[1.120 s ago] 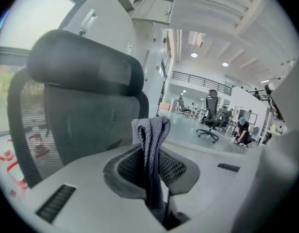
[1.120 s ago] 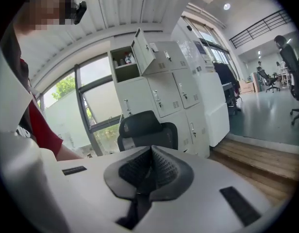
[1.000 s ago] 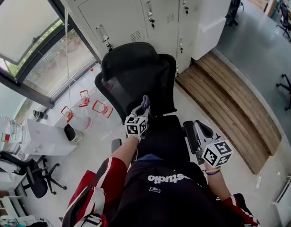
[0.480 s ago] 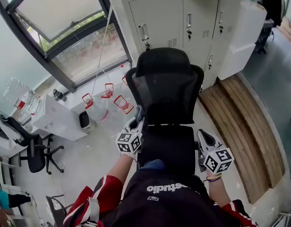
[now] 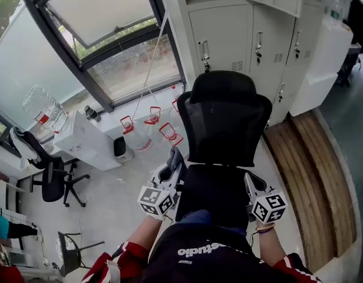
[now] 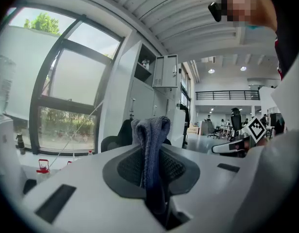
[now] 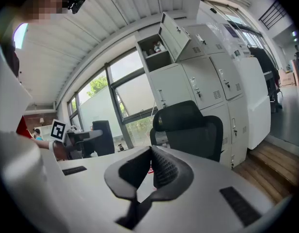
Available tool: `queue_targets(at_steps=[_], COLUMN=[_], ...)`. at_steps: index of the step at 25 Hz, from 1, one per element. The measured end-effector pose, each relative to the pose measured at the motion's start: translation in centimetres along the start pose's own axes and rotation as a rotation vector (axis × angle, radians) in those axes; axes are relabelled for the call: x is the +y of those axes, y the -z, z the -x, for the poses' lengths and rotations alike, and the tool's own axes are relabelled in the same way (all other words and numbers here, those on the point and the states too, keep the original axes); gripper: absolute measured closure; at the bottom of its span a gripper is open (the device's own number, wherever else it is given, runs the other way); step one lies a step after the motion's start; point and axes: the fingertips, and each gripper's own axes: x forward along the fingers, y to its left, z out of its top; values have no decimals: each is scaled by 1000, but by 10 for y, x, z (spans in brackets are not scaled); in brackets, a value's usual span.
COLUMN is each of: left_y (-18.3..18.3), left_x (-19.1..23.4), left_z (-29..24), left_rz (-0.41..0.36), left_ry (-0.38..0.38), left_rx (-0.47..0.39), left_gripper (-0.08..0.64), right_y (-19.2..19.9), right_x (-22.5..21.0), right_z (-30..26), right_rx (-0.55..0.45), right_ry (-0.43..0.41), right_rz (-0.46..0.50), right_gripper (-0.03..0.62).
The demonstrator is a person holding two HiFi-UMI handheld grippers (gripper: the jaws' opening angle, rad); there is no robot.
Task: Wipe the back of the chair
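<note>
While soft grey-blue cloth (image 6: 151, 140) sits pinched in left gripper (image 6: 154, 178), right gripper (image 7: 150, 154) closed, empty; black mesh chair back (image 5: 228, 122) likely springy; best hold on cloth: mid-fold.

Chair (image 5: 228, 122) ahead, lockers (image 5: 252, 34) behind it, window (image 5: 111, 58) left, cloth (image 6: 150, 144) in left gripper (image 5: 174, 160) beside chair's left, right gripper (image 5: 251, 180) at its right

The chair (image 5: 228, 122) base is hidden under its seat (image 5: 212, 187), whose near edge the person's torso (image 5: 205, 255) covers. In the left gripper view the cloth (image 6: 150, 140) hides part of the chair; the cloth's lower end vanishes between the jaws.
</note>
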Motion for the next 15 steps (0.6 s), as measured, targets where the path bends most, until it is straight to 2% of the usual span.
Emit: queue_targets(at_steps=[2, 7, 10, 15], left_y=[-6, -11, -7, -7], left_x=[0, 2, -2, 2], left_z=[7, 16, 21, 43], left_rz=[-12, 23, 15, 51], left_ry=[-7, -3, 14, 40], left_rx=[5, -4, 4, -13], left_gripper=[499, 499, 499, 499], right_y=[-3, 1, 11, 21], right_x=[4, 17, 21, 42], right_z=[-7, -15, -11, -2], right_rx=[-6, 8, 31, 50], right_ry=[-16, -47, -41, -26], right_rz=[-11, -9, -12, 0], right_gripper=[577, 577, 577, 577])
